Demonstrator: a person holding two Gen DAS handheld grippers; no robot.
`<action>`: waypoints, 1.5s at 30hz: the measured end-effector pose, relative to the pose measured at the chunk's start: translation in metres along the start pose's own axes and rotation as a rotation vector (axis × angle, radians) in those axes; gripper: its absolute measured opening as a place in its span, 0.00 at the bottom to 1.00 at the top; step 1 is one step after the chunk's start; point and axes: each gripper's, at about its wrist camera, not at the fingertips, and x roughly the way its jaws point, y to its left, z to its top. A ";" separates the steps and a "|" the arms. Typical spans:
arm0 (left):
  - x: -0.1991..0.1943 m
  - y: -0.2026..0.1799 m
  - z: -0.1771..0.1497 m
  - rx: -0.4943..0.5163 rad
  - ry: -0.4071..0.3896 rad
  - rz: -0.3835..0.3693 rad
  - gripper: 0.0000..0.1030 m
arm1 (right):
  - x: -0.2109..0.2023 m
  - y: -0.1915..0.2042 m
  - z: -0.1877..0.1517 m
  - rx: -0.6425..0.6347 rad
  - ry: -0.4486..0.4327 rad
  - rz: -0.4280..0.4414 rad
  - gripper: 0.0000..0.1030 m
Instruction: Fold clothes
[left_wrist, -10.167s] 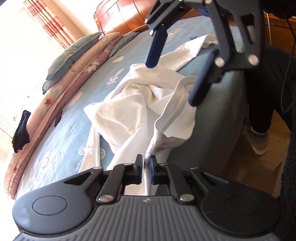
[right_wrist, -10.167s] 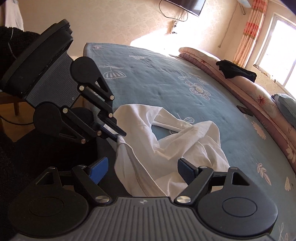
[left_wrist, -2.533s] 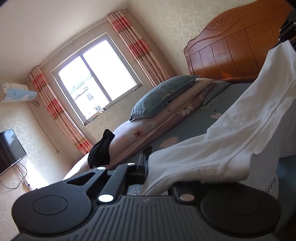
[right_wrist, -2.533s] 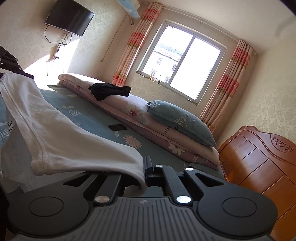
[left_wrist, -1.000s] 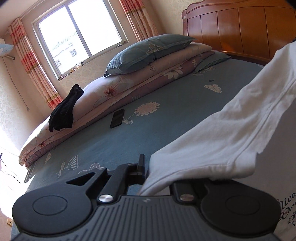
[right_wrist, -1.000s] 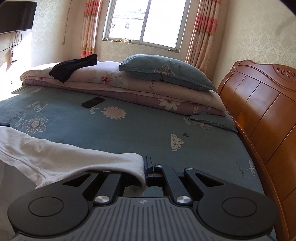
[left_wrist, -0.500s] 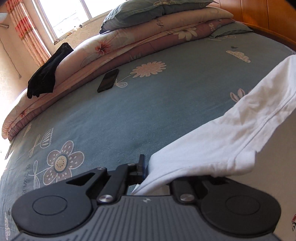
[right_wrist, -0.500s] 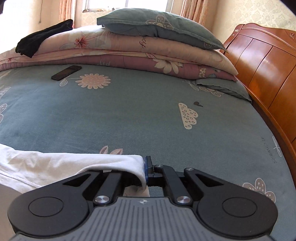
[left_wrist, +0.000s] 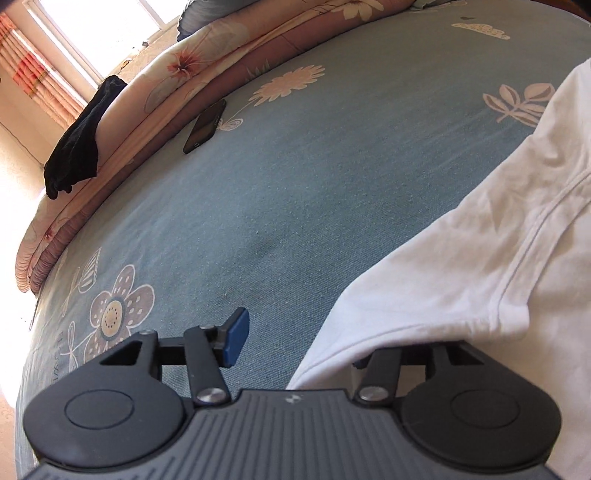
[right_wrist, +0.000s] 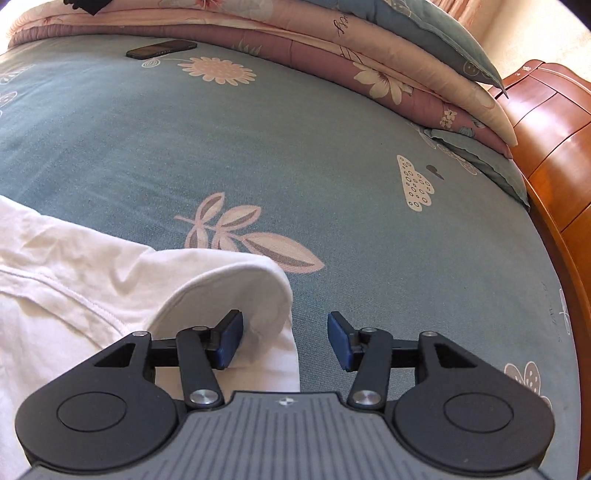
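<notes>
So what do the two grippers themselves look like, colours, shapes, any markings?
Both look the same. The left gripper and right gripper each have a grey ribbed body with a small pale logo at its front edge, flanked by two round black discs. Black linkage arms with silver pivot screws carry the fingers, which end in blue pads. No cables, hands or sleeves are visible.

The white garment (left_wrist: 461, 258), a creased cotton top with a stitched seam, lies spread on the blue floral bed sheet (left_wrist: 295, 166), filling the right of the left wrist frame and the lower left of the right wrist frame, its sleeve end (right_wrist: 255, 291) curled over.
</notes>
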 end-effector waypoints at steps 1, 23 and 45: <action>-0.006 0.000 -0.002 0.018 -0.006 0.011 0.53 | -0.007 -0.002 -0.003 -0.004 -0.005 -0.001 0.55; -0.171 0.014 -0.112 -0.144 -0.090 -0.144 0.67 | -0.175 -0.069 -0.187 0.233 0.054 0.195 0.58; -0.234 -0.066 -0.153 -0.192 -0.074 -0.336 0.74 | -0.174 -0.049 -0.252 0.276 -0.008 0.370 0.18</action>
